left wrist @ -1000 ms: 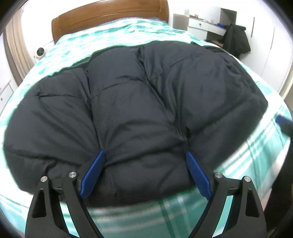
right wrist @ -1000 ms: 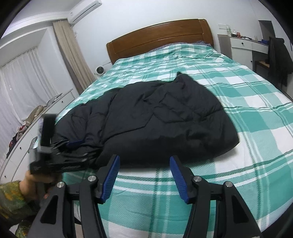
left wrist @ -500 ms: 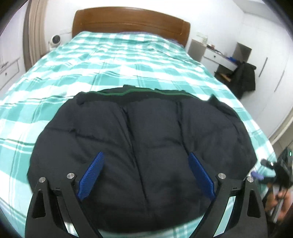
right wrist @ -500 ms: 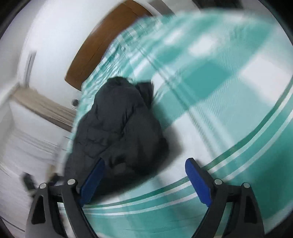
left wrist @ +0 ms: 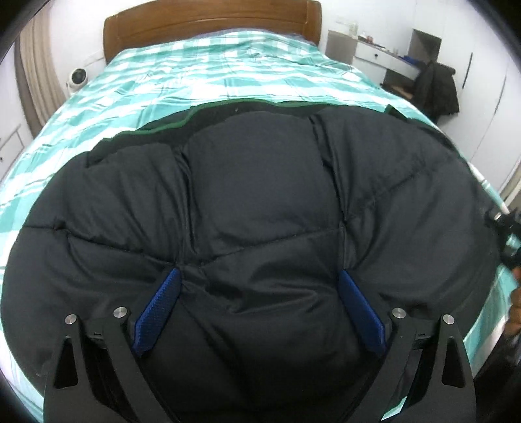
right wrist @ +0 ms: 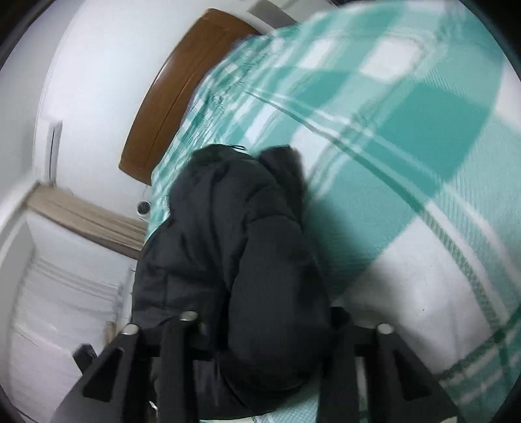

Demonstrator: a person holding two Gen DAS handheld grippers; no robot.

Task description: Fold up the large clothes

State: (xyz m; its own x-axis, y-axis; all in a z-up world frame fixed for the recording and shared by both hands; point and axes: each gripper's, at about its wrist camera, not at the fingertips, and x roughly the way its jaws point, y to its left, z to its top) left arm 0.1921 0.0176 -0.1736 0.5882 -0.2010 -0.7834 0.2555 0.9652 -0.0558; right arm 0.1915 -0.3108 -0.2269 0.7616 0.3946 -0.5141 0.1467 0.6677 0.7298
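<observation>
A large black puffer jacket point(left wrist: 260, 211) lies folded across the green-and-white plaid bed point(left wrist: 211, 65). My left gripper point(left wrist: 259, 304) is open, its blue pads point(left wrist: 156, 312) pressed down on the jacket's near edge with padded fabric bulging between them. In the tilted, blurred right wrist view the jacket point(right wrist: 234, 253) fills the space between the arms of my right gripper point(right wrist: 260, 351). Its pads are hidden under the fabric, and the arms stand wide apart around the jacket's end.
A wooden headboard point(left wrist: 211, 19) is at the far end of the bed. A white desk and a dark coat on a chair point(left wrist: 436, 88) stand at the right. A small white fan point(left wrist: 76, 78) and curtains are at the left.
My left gripper has come down onto the jacket's near edge. My right gripper has moved in so the jacket's end now lies between its arms and covers the pads.
</observation>
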